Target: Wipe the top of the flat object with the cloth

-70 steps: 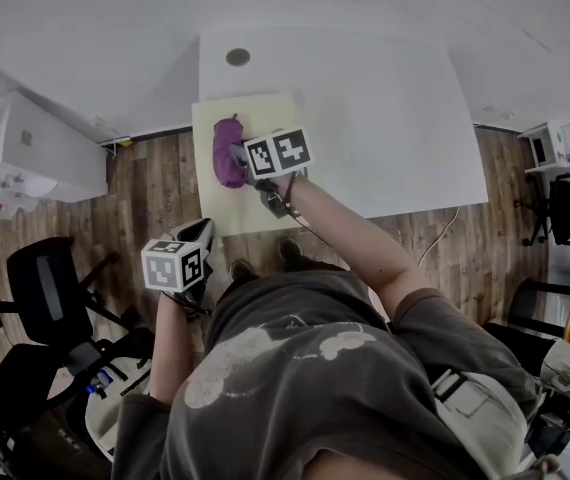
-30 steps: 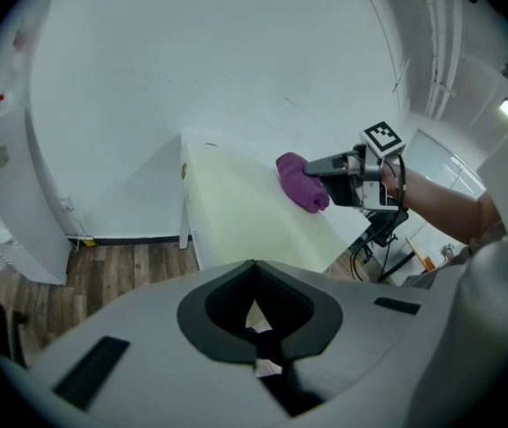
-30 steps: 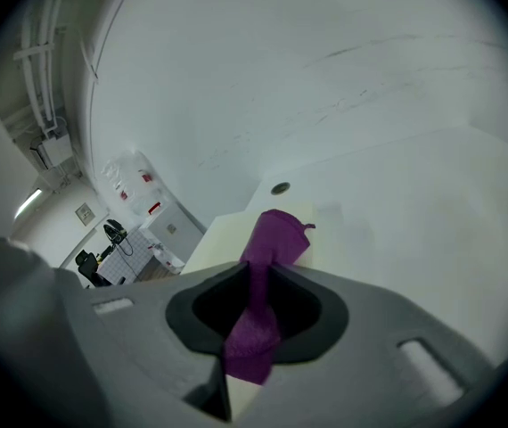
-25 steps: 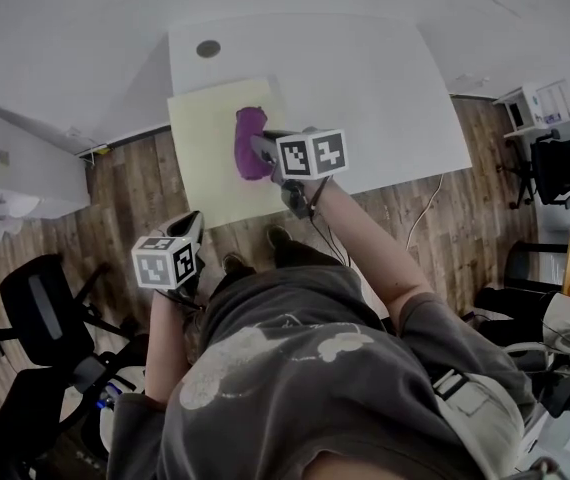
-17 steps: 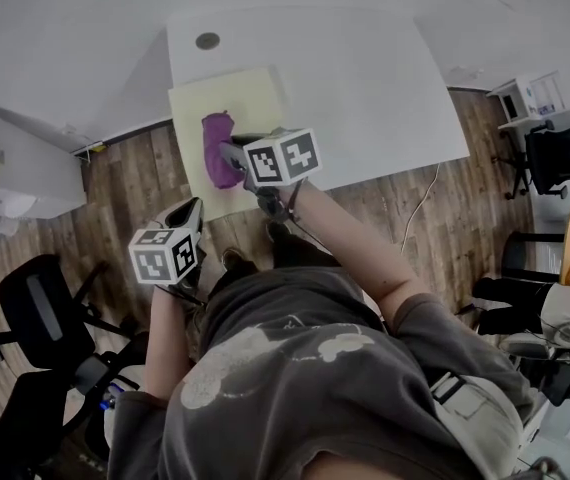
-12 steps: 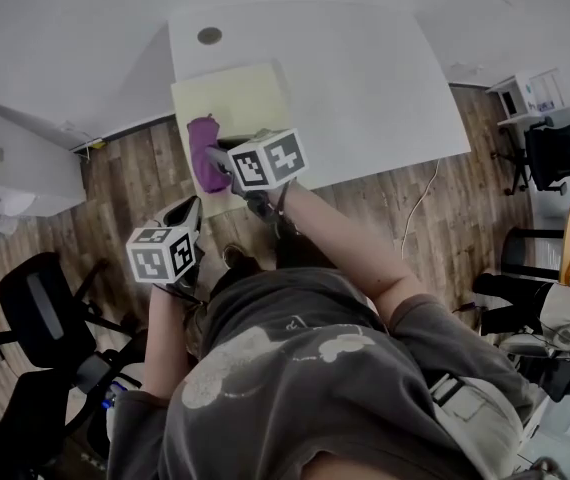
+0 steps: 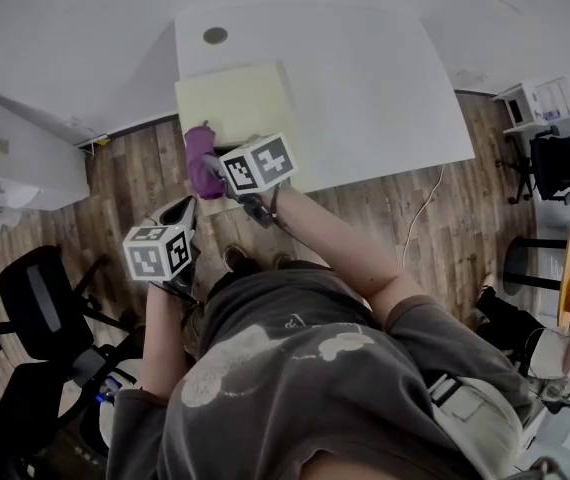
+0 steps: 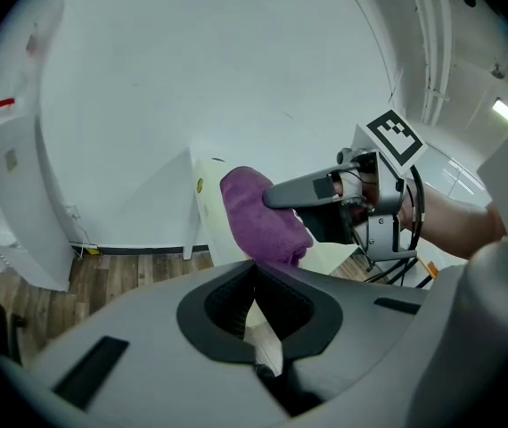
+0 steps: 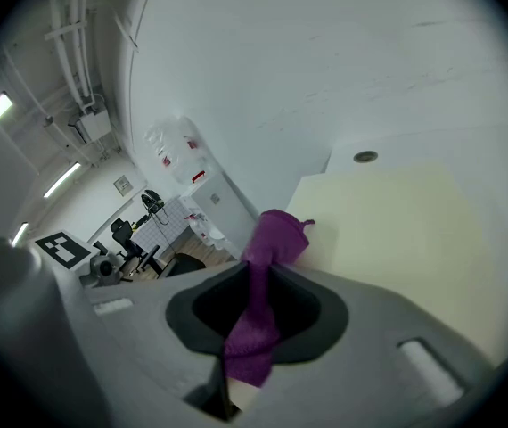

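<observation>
Gripping cloth [image 7: 199, 156] with right gripper [image 7: 212, 165] at pad's [image 7: 240, 93] near-left edge; left gripper [image 7: 183, 211] closed, empty, well clear.

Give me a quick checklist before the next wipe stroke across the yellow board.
1. Grip: right gripper shut on the purple cloth: ok.
2. Cloth fully over the yellow board: not ok, it sits at the board's left edge.
3. Cloth pressed flat on the board: cannot tell.
4. Board top free of other things: ok.
5. Idle left gripper out of the way: ok, shut, empty, held off the table.
</observation>
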A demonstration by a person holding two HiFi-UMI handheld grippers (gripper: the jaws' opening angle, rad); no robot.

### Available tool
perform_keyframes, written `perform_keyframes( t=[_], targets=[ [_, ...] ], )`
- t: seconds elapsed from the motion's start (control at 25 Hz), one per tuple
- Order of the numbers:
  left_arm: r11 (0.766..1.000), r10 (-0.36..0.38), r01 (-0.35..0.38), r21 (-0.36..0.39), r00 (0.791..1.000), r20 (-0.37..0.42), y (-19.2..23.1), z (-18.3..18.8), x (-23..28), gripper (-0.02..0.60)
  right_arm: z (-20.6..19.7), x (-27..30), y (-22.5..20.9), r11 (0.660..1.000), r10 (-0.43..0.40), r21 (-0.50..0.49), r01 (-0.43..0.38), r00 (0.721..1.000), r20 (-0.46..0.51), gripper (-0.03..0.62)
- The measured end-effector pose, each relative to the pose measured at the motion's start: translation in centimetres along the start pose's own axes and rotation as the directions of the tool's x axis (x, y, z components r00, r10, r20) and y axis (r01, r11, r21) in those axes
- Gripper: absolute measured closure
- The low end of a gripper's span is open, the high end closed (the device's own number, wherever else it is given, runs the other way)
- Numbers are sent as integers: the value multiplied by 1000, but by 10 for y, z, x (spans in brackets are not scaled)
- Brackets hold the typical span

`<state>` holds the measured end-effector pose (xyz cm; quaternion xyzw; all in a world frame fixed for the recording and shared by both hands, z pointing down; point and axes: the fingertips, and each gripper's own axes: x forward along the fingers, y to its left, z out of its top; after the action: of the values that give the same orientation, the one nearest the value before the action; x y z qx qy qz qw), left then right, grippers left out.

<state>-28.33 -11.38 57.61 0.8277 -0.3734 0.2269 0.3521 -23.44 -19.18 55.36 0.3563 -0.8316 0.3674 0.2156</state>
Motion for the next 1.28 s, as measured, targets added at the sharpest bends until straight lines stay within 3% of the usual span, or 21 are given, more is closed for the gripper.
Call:
perform_keyframes(
  t=[0.24,1.28],
  targets=[
    [998,62,-62,28,998,3,-5,9,3,586,-8,-23,-22,999,-25,34,25,1000,5,528],
    [986,167,-168,16,985,45,-27,31,8,586,-37,-112,-121,976,-204,79,202,979,19,528]
  ],
)
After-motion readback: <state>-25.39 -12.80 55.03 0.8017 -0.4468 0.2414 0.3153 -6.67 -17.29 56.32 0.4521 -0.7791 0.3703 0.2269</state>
